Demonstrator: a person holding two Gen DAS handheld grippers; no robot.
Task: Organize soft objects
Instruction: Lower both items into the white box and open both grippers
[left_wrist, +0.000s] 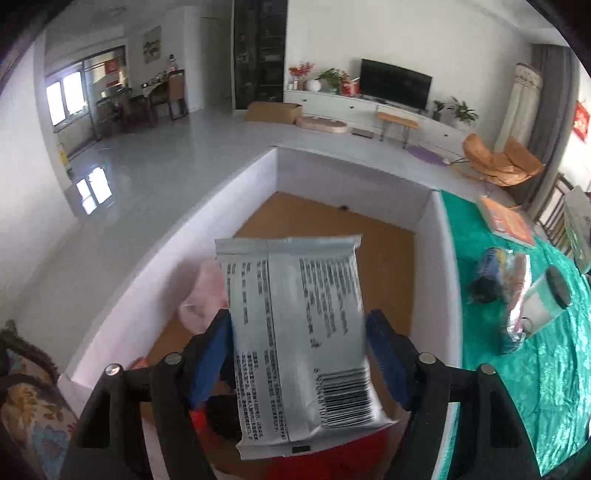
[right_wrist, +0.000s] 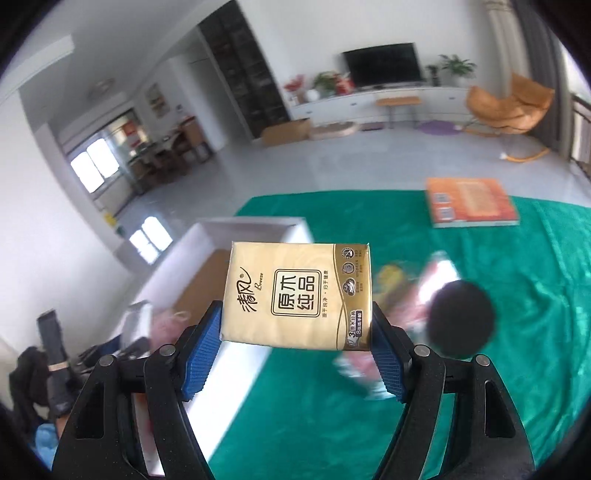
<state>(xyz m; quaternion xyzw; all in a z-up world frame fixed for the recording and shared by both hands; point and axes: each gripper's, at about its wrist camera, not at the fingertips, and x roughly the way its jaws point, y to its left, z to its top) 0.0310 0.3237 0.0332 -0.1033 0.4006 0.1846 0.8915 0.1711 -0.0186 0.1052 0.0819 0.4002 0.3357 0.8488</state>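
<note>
My left gripper (left_wrist: 299, 332) is shut on a silver packet (left_wrist: 299, 332) with printed text and a barcode, held above the open white box (left_wrist: 351, 173) with a brown floor. A pink soft bag (left_wrist: 207, 291) and something red (left_wrist: 332, 458) lie in the box. My right gripper (right_wrist: 297, 325) is shut on a gold tissue pack (right_wrist: 299, 295), held above the green tablecloth (right_wrist: 498, 332) beside the white box (right_wrist: 251, 229).
On the green cloth (left_wrist: 517, 369) lie an orange book (left_wrist: 506, 221), a jar with a black lid (left_wrist: 550, 299) and crinkly packets (left_wrist: 517, 291). In the right wrist view the book (right_wrist: 469, 203) is far right, the black lid (right_wrist: 461, 325) near right.
</note>
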